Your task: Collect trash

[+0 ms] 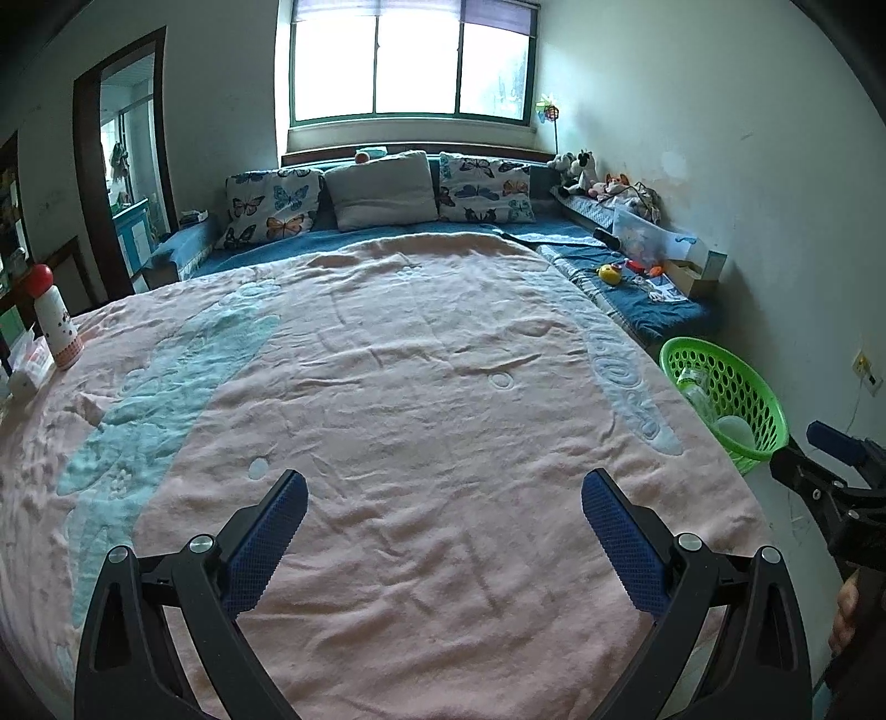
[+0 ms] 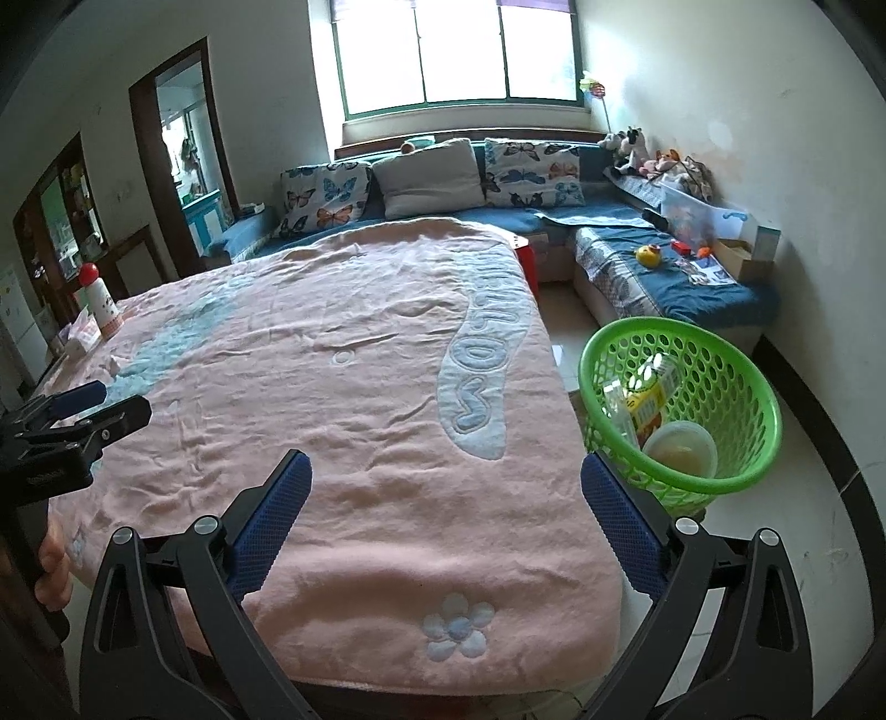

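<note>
Right wrist: green basket (image 2: 742,382) of trash just right of the spread, empty right hand-held gripper (image 2: 446,471).

This was a home living room: a blue corner sofa (image 2: 554,219) with butterfly cushions (image 2: 324,196) stood under the window (image 2: 462,52), stuffed toys (image 2: 628,144) crowded the far right corner.

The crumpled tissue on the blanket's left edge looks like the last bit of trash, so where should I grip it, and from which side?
Take the tissue across its raised middle, from above. It lies low and loose on the blanket, so a side approach would only push it. The left gripper is nearer and open. The bottle stands clear behind it.
</note>
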A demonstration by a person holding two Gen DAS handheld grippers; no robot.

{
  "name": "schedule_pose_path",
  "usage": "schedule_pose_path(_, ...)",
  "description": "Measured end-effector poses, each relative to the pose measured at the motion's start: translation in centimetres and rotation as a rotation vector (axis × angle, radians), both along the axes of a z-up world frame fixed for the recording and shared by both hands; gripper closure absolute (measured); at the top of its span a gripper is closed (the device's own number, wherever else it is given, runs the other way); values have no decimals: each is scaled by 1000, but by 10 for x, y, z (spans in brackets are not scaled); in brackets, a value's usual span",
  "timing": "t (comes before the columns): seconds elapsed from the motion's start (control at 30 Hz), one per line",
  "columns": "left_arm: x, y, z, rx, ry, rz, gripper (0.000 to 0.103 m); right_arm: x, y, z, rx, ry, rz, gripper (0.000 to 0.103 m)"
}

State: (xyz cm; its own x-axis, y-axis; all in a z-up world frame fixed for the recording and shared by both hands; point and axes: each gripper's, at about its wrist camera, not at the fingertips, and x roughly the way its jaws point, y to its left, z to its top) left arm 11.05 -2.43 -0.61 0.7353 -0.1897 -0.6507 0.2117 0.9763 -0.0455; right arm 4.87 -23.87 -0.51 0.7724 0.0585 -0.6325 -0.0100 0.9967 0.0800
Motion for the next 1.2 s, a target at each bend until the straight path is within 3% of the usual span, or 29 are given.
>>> schedule_pose_path(1.2, -18, -18, 1, 28, -31, -20, 7, -19, -5, 2, -2, -32, -20, 5)
